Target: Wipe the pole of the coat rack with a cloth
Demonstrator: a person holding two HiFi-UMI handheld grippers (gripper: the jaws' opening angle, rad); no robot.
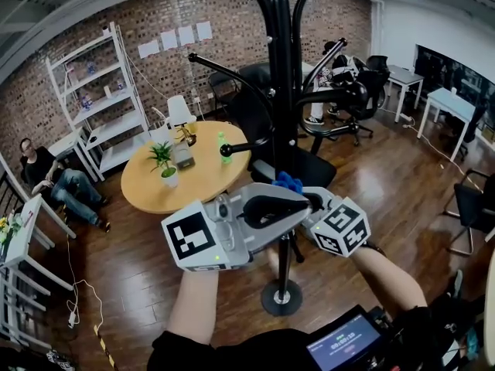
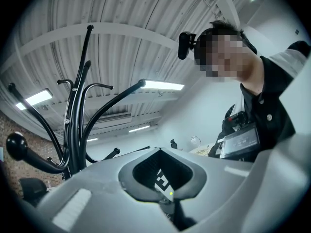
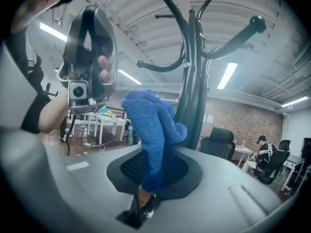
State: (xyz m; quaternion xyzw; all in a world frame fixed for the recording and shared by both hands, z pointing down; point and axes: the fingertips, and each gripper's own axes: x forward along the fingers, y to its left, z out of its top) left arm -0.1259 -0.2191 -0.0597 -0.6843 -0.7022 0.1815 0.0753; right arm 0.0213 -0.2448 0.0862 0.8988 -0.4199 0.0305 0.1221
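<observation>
Well, the right gripper (image 3: 158,152) has its jaws clamped on the blue cloth (image 3: 150,125). The cloth's loose tuft stands up just beside the pole (image 1: 282,91), though I can't tell whether it touches yet. The left gripper (image 1: 278,207) sits at the pole's opposite flank, jaws closed on nothing. To wipe well, I'd press the tuft flat against the pole and draw it steadily along the length toward the base (image 1: 281,297). The clamp should stay firm so the cloth doesn't slip, and both grippers should steer clear of the hook arms (image 3: 243,32) branching from the pole.
</observation>
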